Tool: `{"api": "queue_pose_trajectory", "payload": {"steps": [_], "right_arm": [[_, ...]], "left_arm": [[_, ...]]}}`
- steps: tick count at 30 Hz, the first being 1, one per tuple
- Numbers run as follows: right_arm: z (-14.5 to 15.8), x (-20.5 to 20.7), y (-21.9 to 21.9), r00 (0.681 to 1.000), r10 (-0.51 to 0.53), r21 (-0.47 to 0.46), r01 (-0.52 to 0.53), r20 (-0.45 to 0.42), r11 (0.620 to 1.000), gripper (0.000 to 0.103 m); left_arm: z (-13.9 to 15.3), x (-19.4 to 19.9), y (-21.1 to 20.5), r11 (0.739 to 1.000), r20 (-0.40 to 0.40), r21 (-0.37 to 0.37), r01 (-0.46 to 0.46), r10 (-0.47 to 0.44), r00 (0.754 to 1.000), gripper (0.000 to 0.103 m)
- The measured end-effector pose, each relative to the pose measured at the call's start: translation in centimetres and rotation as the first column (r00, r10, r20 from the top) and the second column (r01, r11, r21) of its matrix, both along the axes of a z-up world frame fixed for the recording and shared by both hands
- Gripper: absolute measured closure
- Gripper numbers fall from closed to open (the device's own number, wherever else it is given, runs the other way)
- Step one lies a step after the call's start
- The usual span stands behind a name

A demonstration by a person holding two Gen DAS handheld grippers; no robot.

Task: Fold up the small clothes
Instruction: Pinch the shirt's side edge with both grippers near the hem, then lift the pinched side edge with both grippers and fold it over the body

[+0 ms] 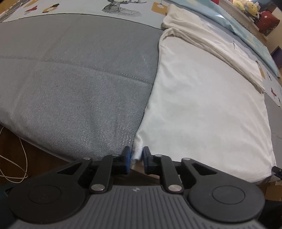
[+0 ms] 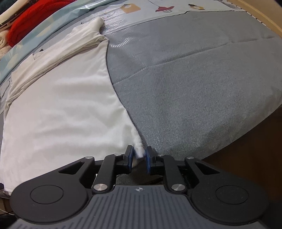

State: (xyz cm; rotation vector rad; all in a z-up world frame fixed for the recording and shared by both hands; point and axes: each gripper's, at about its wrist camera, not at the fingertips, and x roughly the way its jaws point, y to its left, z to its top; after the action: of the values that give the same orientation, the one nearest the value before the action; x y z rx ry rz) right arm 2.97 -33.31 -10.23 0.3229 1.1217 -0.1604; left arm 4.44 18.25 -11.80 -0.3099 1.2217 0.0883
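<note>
A white garment point(image 1: 202, 98) lies spread flat on the grey bed cover point(image 1: 79, 74), with its far part folded into bunched pleats point(image 1: 211, 47). My left gripper point(image 1: 137, 157) is shut on the garment's near left corner, which sticks up between the blue pads point(image 1: 128, 158). In the right wrist view the same garment point(image 2: 61, 105) fills the left side. My right gripper point(image 2: 139, 156) is shut on its near right corner, a white tuft between the blue pads point(image 2: 148, 158). Both corners sit at the bed's near edge.
A patterned sheet point(image 1: 79, 8) lies beyond the grey cover point(image 2: 202, 79). A light blue pillow point(image 1: 246, 30) and red and yellow items point(image 1: 267, 21) lie at the far side. A red cloth point(image 2: 35, 19) shows top left. A white cable point(image 1: 21, 158) lies on the brown floor.
</note>
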Motion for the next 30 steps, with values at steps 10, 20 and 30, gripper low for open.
{"api": "queue_pose_trajectory", "payload": {"steps": [10,20,30], "right_arm": [[-0.5,0.2,0.8,0.999,0.046,-0.021,-0.046,-0.004,0.999,0.073],[6.0,-0.5,0.7,0.973,0.085,-0.047,-0.077,0.215,0.996,0.097],[17.1,-7.0,-3.3,0.883,0.056,0.069,-0.099,0.466,0.993,0.097]], "left_arm": [[-0.2,-0.1,-0.5,1.000,-0.007,0.003,0.016,-0.016,1.000,0.091],[7.2,-0.4,-0.5,0.998,0.189,-0.026,0.064,-0.058,0.980,0.097],[20.1,-8.6,0.9,0.978,0.416,-0.047,0.205,-0.167,0.894,0.097]]}}
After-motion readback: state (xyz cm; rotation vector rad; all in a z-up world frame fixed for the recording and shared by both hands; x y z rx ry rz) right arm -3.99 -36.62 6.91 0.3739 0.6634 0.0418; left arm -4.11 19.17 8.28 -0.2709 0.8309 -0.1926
